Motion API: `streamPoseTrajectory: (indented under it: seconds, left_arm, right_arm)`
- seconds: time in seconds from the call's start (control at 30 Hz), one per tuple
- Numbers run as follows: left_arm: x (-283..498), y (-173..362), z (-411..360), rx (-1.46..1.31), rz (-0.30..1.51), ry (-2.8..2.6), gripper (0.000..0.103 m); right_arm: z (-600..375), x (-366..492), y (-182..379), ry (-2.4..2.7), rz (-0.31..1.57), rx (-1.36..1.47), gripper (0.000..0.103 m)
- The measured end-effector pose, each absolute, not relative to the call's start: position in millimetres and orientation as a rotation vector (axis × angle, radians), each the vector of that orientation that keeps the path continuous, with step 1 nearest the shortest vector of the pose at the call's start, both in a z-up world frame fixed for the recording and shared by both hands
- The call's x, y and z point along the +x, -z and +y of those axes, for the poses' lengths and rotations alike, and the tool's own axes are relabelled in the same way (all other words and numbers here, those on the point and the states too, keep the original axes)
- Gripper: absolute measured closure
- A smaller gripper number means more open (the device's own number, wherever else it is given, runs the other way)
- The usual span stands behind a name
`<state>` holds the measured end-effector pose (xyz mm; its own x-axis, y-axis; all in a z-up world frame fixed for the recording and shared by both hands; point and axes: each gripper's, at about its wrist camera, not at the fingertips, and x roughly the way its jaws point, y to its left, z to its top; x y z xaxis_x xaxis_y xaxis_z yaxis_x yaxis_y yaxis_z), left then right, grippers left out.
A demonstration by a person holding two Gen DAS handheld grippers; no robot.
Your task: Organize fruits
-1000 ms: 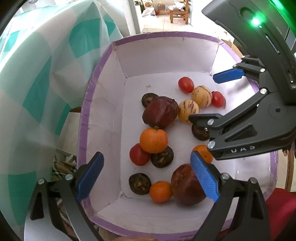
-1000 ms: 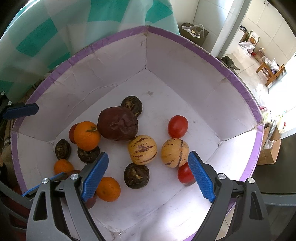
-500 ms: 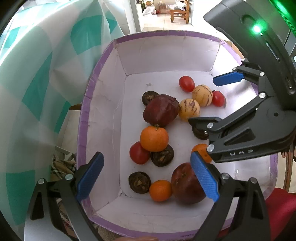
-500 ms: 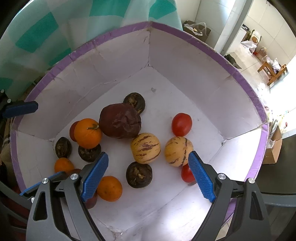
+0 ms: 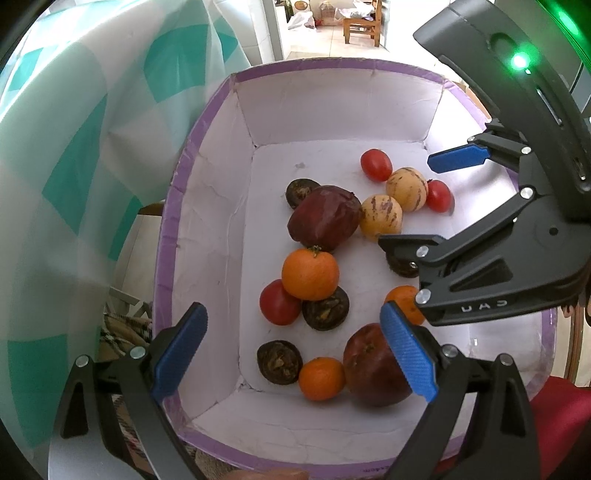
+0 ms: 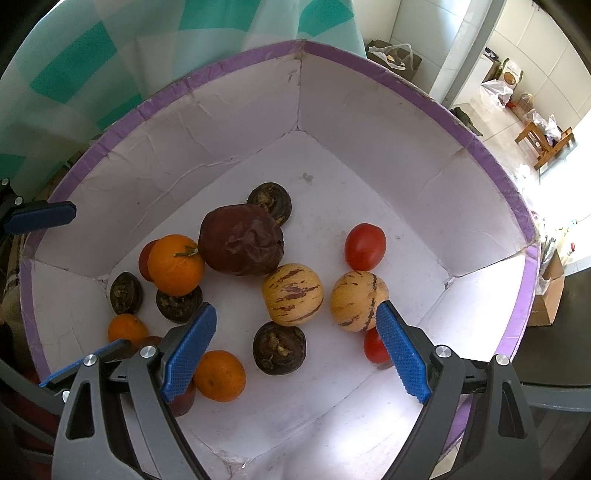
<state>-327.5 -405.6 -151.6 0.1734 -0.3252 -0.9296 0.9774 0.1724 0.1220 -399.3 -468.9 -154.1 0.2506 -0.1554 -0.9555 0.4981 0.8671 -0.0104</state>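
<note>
A white box with a purple rim (image 5: 166, 236) (image 6: 491, 147) holds mixed fruit: a large dark red fruit (image 5: 324, 217) (image 6: 242, 240), oranges (image 5: 310, 274) (image 6: 176, 265), red tomatoes (image 5: 376, 164) (image 6: 365, 246), two striped yellow melons (image 5: 381, 215) (image 6: 293, 294), several dark brown fruits (image 5: 325, 308) (image 6: 279, 348) and a red pomegranate (image 5: 375, 367). My left gripper (image 5: 293, 352) is open and empty above the box's near end. My right gripper (image 6: 295, 350) is open and empty above the fruit; it also shows in the left wrist view (image 5: 424, 205).
A teal and white checked cloth (image 5: 74, 166) (image 6: 110, 62) hangs beside the box on the left. A cardboard box (image 6: 550, 295) sits on the floor to the right. A wooden stool (image 5: 360, 22) stands far off on the tiled floor.
Both grippers have drawn slightly closer to the box and lower over the fruit. The fruit has not moved. Both grippers stay open.
</note>
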Motion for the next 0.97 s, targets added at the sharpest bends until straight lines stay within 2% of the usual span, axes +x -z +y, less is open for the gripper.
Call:
streamPoseTrajectory:
  seconds: [0.97]
  left_arm:
    - [-320.8,152.0,-398.1,0.896,0.948,1.124,0.008]
  right_arm:
    - [-467.3,-397.5,156.0,0.455,1.253,0.32,0.017]
